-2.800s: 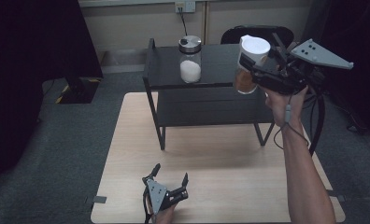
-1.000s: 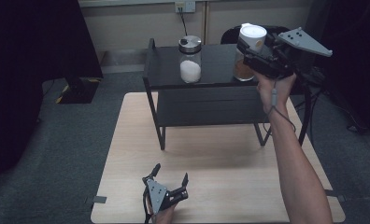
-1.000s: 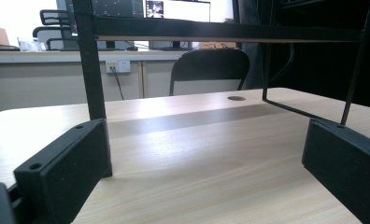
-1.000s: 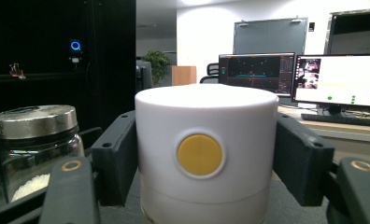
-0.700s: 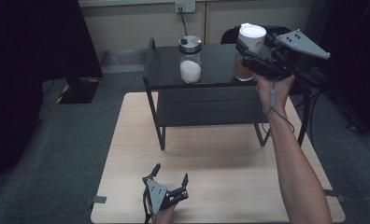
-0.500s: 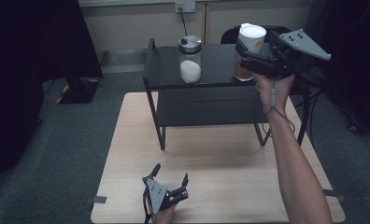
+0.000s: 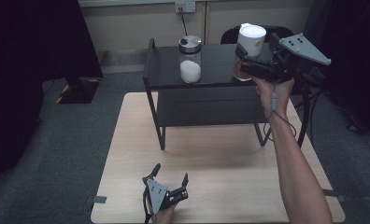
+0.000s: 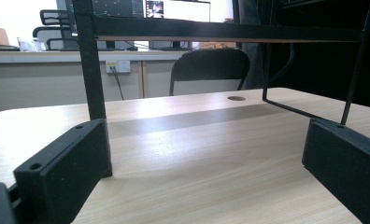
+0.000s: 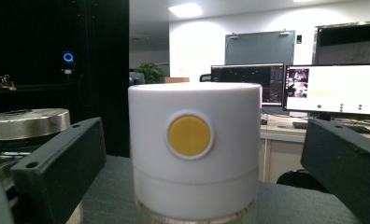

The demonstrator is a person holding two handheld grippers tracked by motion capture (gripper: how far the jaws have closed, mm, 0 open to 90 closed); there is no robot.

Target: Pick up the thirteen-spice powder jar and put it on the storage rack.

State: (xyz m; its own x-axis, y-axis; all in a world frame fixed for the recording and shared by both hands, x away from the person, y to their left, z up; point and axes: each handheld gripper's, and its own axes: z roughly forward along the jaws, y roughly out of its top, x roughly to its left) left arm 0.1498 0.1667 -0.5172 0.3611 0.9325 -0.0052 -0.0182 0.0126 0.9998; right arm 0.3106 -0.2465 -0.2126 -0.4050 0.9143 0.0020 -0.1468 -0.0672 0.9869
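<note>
at the upper right of the high view the right tool (image 7: pixel 243 63) stands released around the white-lidded glass jar of brown powder (image 7: pixel 248 51) on the black metal shelf (image 7: pixel 211 70), so a sideways pull-back could topple it.

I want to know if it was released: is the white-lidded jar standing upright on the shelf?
Upright. The jar stands on the shelf, lid on top, level in the right gripper view.

Steel-lidded glass jar (image 7: pixel 190 59), black shelf rack (image 7: pixel 211 79), wooden table (image 7: pixel 127 154)
</note>
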